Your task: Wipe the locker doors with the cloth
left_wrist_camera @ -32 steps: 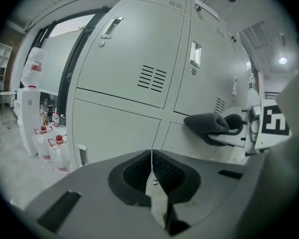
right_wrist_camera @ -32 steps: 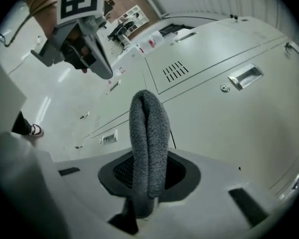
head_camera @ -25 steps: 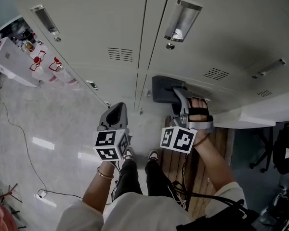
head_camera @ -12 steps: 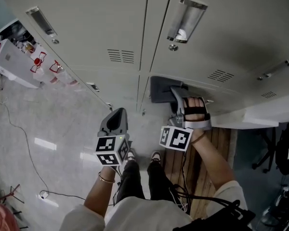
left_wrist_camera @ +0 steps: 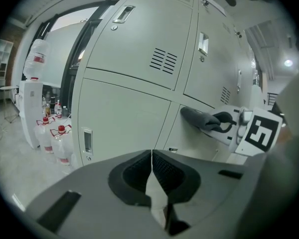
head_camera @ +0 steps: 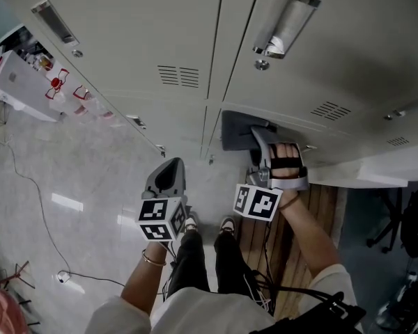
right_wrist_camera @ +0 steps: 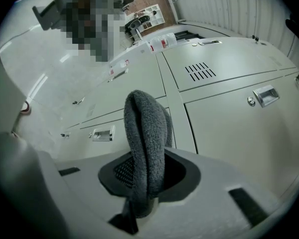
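The right gripper clamps a folded grey fleece cloth against a lower locker door, at 1 o'clock in the head view. Dragged across a recessed handle, the cloth could snag and pull free. The left gripper is closed on nothing. The doors are smooth painted metal, and the floor is glossy, with water bottles at 10 o'clock.

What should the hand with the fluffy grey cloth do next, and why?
Probably slide the right tool rightward along the pale grey lower locker door. Its jaws are clamped on the dark grey fleece cloth, which seems to rest on that door beside its left edge, so most of the door lies that way.
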`<state>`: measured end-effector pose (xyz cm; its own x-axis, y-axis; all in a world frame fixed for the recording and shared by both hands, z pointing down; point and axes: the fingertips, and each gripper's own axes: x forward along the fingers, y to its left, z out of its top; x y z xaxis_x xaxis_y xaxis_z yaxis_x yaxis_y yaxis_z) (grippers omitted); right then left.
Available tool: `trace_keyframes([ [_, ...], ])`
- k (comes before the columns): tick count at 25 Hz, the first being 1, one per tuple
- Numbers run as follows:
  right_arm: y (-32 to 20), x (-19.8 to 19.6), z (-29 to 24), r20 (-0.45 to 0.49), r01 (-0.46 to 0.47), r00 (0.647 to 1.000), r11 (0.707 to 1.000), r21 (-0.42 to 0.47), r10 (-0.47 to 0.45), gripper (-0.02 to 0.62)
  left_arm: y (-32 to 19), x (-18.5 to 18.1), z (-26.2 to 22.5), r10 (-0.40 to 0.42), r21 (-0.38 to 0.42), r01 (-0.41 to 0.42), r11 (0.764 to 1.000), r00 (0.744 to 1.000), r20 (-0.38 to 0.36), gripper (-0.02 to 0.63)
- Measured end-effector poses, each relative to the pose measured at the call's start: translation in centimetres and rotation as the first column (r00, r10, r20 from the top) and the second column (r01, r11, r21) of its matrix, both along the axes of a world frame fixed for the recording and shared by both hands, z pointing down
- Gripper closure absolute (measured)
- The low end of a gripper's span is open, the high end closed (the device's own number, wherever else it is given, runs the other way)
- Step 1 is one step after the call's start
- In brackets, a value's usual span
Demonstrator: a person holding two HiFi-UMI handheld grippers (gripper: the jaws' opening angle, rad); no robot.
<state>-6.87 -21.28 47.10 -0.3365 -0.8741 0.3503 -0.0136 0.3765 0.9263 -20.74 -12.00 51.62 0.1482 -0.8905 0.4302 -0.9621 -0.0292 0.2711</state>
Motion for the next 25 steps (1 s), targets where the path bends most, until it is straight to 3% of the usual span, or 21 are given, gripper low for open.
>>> trace_keyframes([
  [12, 0.0, 0.4, 4.1, 0.008, 0.004, 1.0, 1.0, -0.031, -0.004, 0.525, -0.1, -0.1, 1.9, -0.008, 0.037, 0.007, 0.999, 1.0, 0.029, 0.595],
  [25, 0.2, 0.0, 11.5, -0.002, -0.008, 1.0, 0.993, -0.122, 0.008, 0.525, -0.2, -0.2, 6.2, 0.0, -0.001, 0.0, 1.0, 1.0, 0.017, 0.595],
])
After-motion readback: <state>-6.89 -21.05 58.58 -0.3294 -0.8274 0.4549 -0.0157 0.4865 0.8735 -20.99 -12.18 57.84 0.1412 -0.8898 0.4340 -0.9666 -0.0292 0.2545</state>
